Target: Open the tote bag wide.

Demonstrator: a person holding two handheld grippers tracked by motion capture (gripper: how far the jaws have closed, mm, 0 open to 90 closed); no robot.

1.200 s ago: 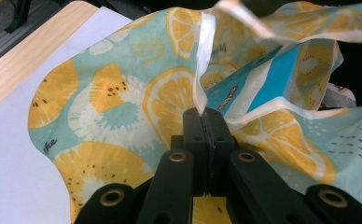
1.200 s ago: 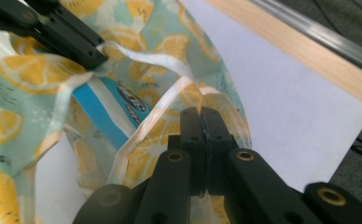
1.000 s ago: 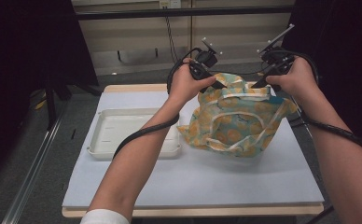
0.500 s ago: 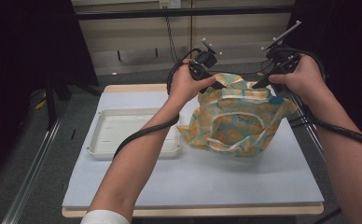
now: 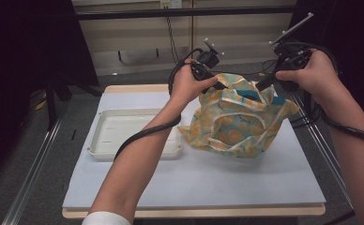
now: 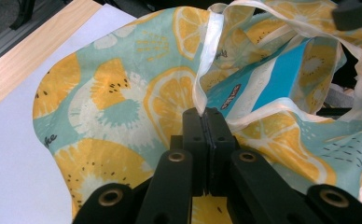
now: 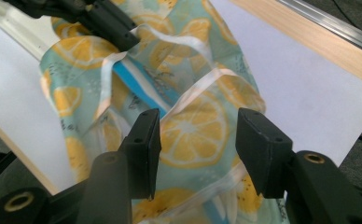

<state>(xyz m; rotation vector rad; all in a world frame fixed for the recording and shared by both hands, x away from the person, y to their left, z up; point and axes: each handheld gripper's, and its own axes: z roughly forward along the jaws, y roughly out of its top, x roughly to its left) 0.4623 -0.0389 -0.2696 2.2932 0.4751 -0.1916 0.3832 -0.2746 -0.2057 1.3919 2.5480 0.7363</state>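
A cloth bag point(image 5: 238, 129) printed with orange slices on teal stands slumped on the white mat, with a blue box point(image 5: 251, 97) showing in its mouth. My left gripper point(image 5: 226, 87) is shut on the bag's rim where a white handle strap point(image 6: 206, 70) rises from its pads. The blue box point(image 6: 273, 79) lies just beyond them. My right gripper point(image 5: 261, 86) hovers at the bag's far right rim. Its jaws have just been opening, and in the right gripper view point(image 7: 195, 140) they stand apart above the cloth with nothing pinched. The left gripper point(image 7: 116, 30) also shows there, holding the rim.
An empty white tray point(image 5: 106, 151) sits on the mat left of the bag. The mat point(image 5: 208, 183) covers a wooden table whose front edge point(image 5: 194, 212) is near me. Metal rails run along both sides, and cables trail from each gripper.
The right gripper has let go of the bag's rim, opened its jaws and lifted up and to the right. The left gripper has kept its hold and stayed put.
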